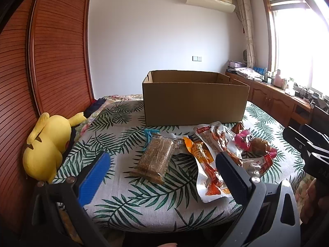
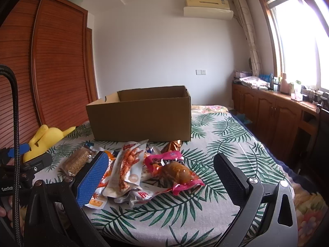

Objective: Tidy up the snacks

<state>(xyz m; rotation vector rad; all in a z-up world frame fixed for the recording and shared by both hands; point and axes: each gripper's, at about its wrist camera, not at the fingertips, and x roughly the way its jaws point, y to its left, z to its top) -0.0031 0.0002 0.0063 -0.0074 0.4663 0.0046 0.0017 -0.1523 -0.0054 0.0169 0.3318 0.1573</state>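
Observation:
A pile of snack packets lies on the leaf-print bed in front of an open cardboard box (image 1: 195, 100) (image 2: 141, 119). It holds a clear-wrapped brown cracker pack (image 1: 154, 158) (image 2: 76, 160), white pouches with red chicken feet (image 1: 207, 173) (image 2: 127, 168) and a pink pack with a brown bun (image 1: 255, 144) (image 2: 176, 170). My left gripper (image 1: 162, 175) is open and empty just before the cracker pack. My right gripper (image 2: 160, 177) is open and empty, its jaws on either side of the pile; it also shows in the left wrist view (image 1: 306, 144).
A yellow plush toy (image 1: 47, 142) (image 2: 45, 140) lies at the bed's left edge against a wooden slatted wardrobe (image 1: 51, 61). Wooden cabinets (image 2: 277, 115) with clutter run under the window on the right. The bedspread (image 2: 226, 144) extends right of the pile.

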